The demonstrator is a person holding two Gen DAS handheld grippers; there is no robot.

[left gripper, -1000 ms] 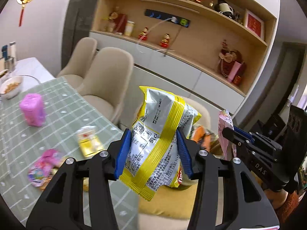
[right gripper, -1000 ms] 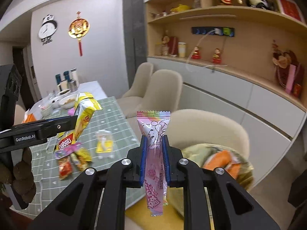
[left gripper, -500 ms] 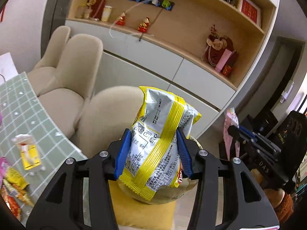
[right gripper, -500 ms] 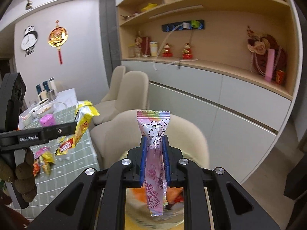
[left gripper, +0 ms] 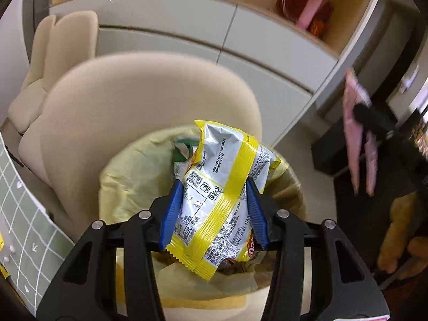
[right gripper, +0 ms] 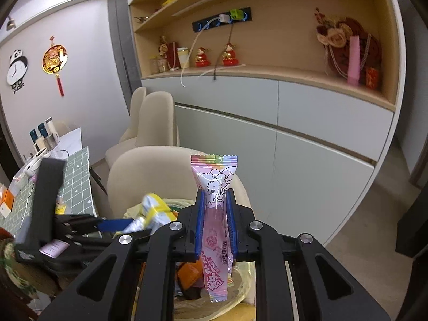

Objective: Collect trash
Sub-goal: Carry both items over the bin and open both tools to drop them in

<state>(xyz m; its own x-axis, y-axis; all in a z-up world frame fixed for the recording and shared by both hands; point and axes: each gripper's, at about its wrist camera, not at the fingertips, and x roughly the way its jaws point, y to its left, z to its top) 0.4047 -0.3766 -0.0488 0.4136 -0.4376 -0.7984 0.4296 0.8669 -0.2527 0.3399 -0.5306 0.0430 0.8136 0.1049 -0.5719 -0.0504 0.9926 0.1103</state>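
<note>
Trash in my grip counts two pieces: my left gripper (left gripper: 212, 210) pinches one crinkled silver-and-yellow snack bag (left gripper: 222, 195), my right gripper (right gripper: 215, 220) one slim pink candy wrapper (right gripper: 215, 214). Both hang over one yellow-lined bin (left gripper: 128, 176).

— What is seen along the far wall?
— A wooden shelf unit (right gripper: 267, 42) is set above grey cabinet doors (right gripper: 315, 144), upper right of the right wrist view.
— And at the left?
— A panda clock (right gripper: 16, 67) and a red-tasselled ornament (right gripper: 54, 61) are hung on a pale wall. Cream chairs (right gripper: 157, 117) are drawn up beside a table under a green checked cloth (right gripper: 76, 179).
</note>
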